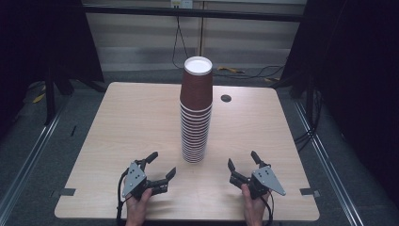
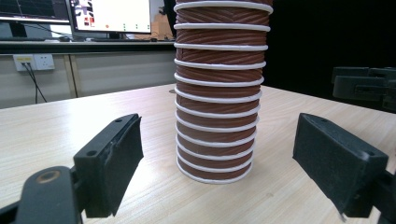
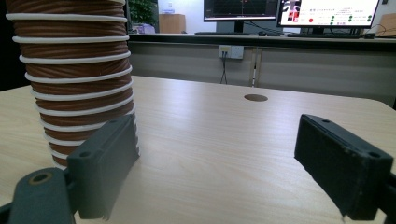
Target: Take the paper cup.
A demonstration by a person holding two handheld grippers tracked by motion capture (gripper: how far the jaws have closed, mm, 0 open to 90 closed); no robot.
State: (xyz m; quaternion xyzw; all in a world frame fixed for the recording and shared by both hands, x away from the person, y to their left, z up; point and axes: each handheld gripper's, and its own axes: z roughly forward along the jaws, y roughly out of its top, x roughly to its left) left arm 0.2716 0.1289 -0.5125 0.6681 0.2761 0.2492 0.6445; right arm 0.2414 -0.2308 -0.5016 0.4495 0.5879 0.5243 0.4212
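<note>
Tall stack of brown cups (image 1: 195, 113) stands upright mid-table (image 1: 117, 122), upside down with white rims showing. Left gripper (image 1: 160, 165) sits near its base on the front left, jaws spread, nothing held. Right gripper (image 1: 243, 163) on the front right, likewise spread and empty-handed.

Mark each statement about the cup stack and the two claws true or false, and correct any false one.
1. The stack of brown paper cups stands upside down on the table. True.
2. The left claw grips the stack. False: its jaws stand open, apart from the cups.
3. The right claw is open and holds nothing. True.
4. The stack lies toppled on its side. False: it stands upright.
5. A round hole lies in the tabletop behind the stack. True.
</note>
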